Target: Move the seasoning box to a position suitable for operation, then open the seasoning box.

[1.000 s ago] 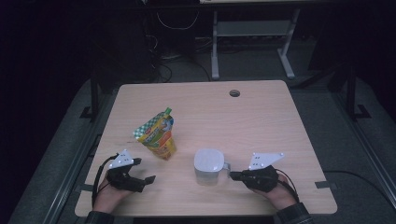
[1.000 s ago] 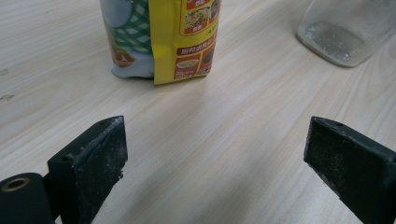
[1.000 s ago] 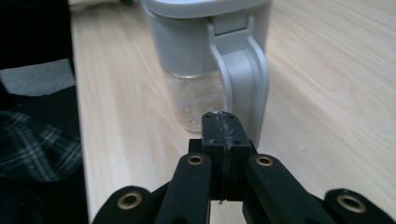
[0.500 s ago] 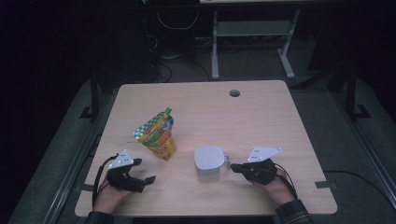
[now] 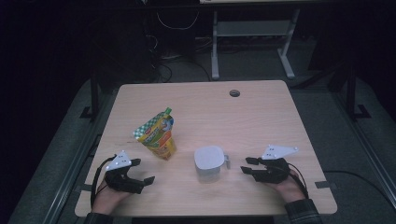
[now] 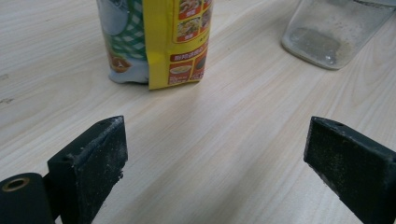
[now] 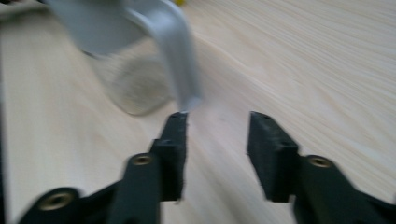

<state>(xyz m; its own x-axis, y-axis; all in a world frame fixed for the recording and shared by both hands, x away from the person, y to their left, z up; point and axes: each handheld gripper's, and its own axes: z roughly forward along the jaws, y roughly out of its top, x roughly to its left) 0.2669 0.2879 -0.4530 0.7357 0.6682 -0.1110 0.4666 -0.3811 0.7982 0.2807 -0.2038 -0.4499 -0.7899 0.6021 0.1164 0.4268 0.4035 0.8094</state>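
Lidded jar point(image 5: 208, 163) upright on tabletop point(image 5: 261, 116), handle point(image 7: 175, 60) just ahead of right gripper point(image 5: 248, 166) jaws, partly open. Left gripper point(image 5: 143, 171) jaws wide, snack pouch point(image 6: 156, 39) ahead.

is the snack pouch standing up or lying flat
Standing up. The snack pouch rests on its base on the wooden table, its top leaning toward the left edge; in the left gripper view its bottom sits flat on the wood.
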